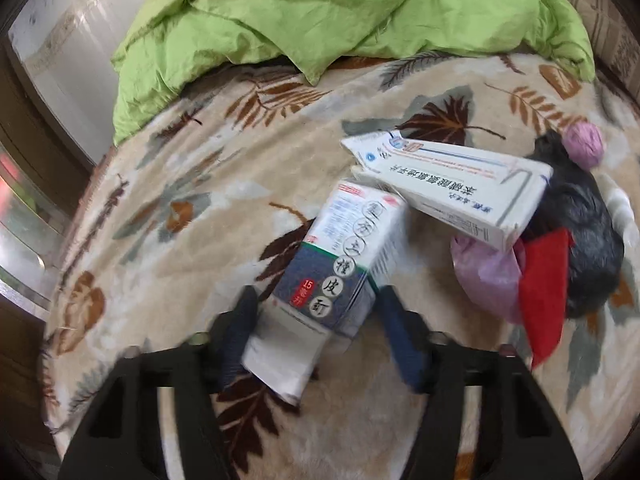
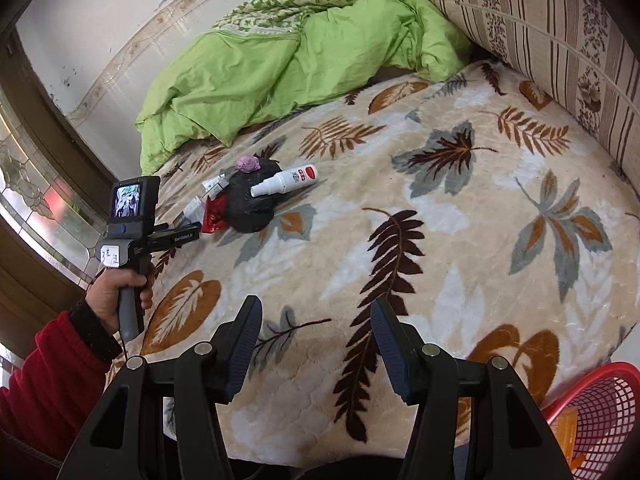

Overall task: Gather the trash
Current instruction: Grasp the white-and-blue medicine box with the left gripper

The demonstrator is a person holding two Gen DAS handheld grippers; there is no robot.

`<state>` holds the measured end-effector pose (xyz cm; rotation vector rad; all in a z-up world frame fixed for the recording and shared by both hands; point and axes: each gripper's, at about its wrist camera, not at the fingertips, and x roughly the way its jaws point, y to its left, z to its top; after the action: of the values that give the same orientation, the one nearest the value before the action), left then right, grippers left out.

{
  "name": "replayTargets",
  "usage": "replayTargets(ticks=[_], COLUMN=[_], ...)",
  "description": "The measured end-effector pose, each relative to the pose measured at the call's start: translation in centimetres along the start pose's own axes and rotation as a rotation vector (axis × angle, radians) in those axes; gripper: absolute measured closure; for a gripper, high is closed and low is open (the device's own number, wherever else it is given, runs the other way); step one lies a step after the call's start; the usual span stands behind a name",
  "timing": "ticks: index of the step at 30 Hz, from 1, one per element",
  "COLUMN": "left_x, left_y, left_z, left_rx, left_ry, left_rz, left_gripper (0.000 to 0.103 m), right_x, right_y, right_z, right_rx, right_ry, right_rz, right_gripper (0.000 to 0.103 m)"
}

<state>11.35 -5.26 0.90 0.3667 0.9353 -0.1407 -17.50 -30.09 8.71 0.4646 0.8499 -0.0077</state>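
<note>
Between the fingers of the left gripper [image 1: 316, 336], about half spread: a small box [image 1: 340, 264], white above, dark blue below, green stripe, Chinese characters in circles and a red "15" tag; whether the pads press it, cannot tell. Just right, a long white box [image 1: 456, 184] with blue Chinese print, leaning on a pink bag [image 1: 488, 272], a red scrap [image 1: 544, 280] and a black bag [image 1: 580, 232]. Underneath, a cream blanket [image 1: 180, 208] patterned with brown leaves; behind, a green duvet [image 1: 320, 12]. Right gripper [image 2: 316, 344] partly open, holding nothing, over a red basket [image 2: 600, 404] at lower right
</note>
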Motion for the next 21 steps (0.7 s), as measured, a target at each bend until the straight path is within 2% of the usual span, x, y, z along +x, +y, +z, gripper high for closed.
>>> replayTargets(ticks=[4,6,12,14,15,19,21], left_x=[-0.4,-0.9,-4.1,-5.6,-6.1,-8.3,-9.2], left_y=[0.6,1.0,2.8,2.9,3.0,2.8,2.5], left_z=[-0.6,-1.1,-3.4,-4.5,-5.0,-7.5,-8.8], left_rx=[-0.049,-0.074,-0.17,-0.179,-0.188,-0.236,-0.275], left_ry=[-0.031,-0.03,-0.02,-0.023,-0.02,-0.003,0.003], left_rz=[-0.043,-0.073,-0.204,-0.223,-0.237,-0.296,-0.321], left_gripper=[0.055,0.063,0.068,0.068,0.068,0.068,0.068], right_x=[1.1,1.8,5.0,6.8,8.5,14.5,17.1], right_y=[0.5,1.0,2.7,3.2,3.4,3.1,3.2], right_z=[0.8,1.6,6.0,7.9,9.3,13.5,15.0], right_rx=[0.001,0.0,-0.042,-0.069,-0.084,-0.044,-0.048], right_ry=[0.014,0.02,0.017,0.008,0.035,0.087,0.093], right_rz=[0.019,0.038,0.065,0.087,0.092,0.132,0.119], right_gripper=[0.043,0.043,0.043,0.043,0.043,0.043,0.043])
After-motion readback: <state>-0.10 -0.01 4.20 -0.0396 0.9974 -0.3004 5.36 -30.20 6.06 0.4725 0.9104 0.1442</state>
